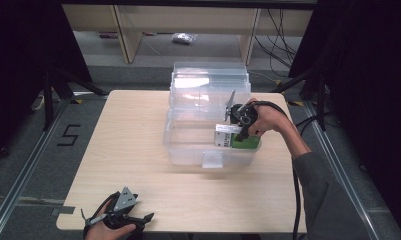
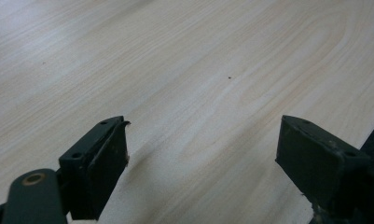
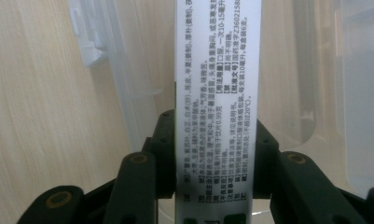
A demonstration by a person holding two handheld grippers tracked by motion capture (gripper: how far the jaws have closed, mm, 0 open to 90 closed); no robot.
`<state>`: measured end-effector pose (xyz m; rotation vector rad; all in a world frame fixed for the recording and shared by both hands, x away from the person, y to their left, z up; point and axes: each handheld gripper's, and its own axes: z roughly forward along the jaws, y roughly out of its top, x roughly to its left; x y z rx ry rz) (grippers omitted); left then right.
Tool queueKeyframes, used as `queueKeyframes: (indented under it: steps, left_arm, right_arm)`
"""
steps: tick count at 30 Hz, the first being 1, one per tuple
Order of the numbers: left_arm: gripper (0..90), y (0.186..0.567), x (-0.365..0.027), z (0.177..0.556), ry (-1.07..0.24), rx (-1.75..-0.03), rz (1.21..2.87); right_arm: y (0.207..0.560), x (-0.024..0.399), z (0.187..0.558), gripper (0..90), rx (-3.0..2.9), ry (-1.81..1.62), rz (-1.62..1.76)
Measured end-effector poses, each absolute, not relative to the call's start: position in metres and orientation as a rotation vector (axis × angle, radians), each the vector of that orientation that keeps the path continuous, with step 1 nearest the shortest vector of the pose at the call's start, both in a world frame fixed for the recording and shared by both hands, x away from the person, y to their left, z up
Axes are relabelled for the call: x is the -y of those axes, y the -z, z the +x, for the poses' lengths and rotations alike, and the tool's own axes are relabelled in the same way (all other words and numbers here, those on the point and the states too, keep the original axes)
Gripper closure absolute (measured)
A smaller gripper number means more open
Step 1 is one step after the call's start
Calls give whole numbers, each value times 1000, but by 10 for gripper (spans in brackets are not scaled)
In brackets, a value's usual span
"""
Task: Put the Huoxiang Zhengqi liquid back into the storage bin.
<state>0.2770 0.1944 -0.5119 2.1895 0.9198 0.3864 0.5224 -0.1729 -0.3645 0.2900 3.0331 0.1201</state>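
Right tongs point(image 3: 216, 140) lowering a box into the bin

Clamped on the white-and-green box point(image 3: 216, 84) – inside the clear bin point(image 1: 188, 150), at 3 o'clock on its floor; next, set it flat and release. Left tongs point(image 2: 203, 163) gape empty at the table's point(image 1: 138, 150) 7 o'clock.

High view overlooks table point(image 1: 138, 165); tongs views close; right shares bin point(image 3: 114, 84).

A light wooden rectangular table point(image 1: 138, 165) stands on a grey floor point(image 1: 28, 150); black curtains point(image 1: 18, 45) hang at both sides; pale wooden shelf legs point(image 1: 125, 32) rise behind; black cables point(image 1: 278, 40) lie on the floor beyond.
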Motion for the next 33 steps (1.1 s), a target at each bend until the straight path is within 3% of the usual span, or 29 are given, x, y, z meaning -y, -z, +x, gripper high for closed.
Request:
queueKeyframes:
  steps: [33]
  left_arm:
    - [159,511,-196,278,-382,-909,2208]
  right_arm:
    - [397,175,530,638,-3069,-144,252]
